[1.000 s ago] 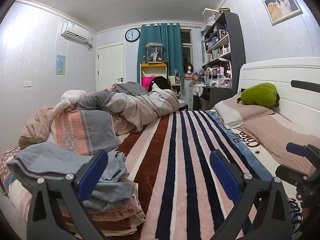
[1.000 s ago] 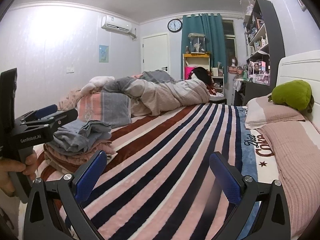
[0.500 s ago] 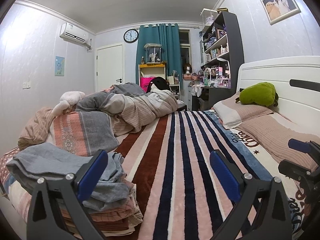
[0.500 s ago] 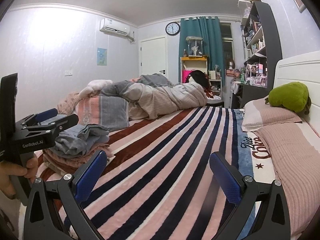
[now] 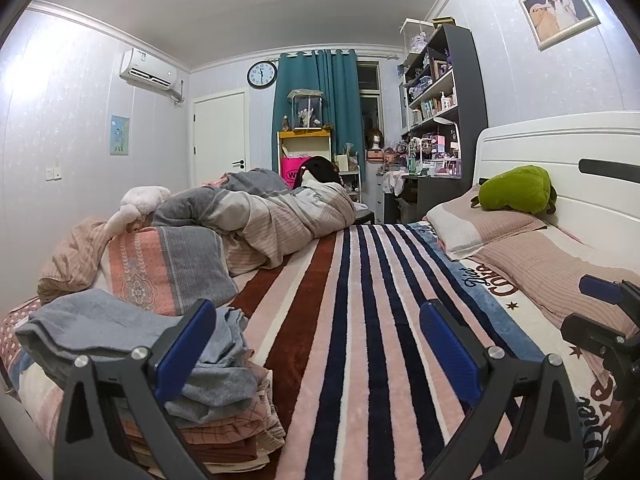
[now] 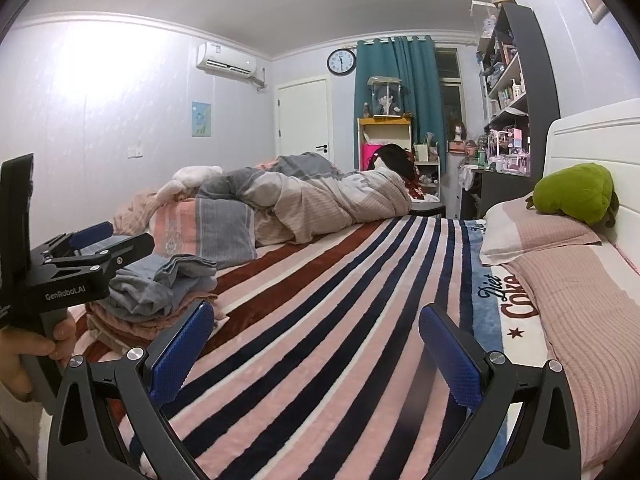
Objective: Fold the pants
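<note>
A pile of folded clothes lies at the left edge of the bed, with crumpled grey pants [image 5: 120, 332] on top; the pants also show in the right wrist view [image 6: 160, 284]. My left gripper [image 5: 316, 348] is open and empty, held above the striped blanket [image 5: 360, 320] just right of the pile. It shows from the side in the right wrist view [image 6: 108, 240]. My right gripper [image 6: 316, 348] is open and empty over the blanket [image 6: 340, 300]; its fingertips [image 5: 600, 288] show at the right edge of the left wrist view.
A rumpled duvet [image 5: 272, 216] and a folded patterned blanket [image 5: 168, 268] lie at the far left of the bed. Pillows [image 5: 480, 228] and a green plush toy [image 5: 516, 190] lie by the white headboard on the right. Shelves and a desk stand beyond.
Both grippers have drifted slightly; the views have shifted a little. Both stay open and empty.
</note>
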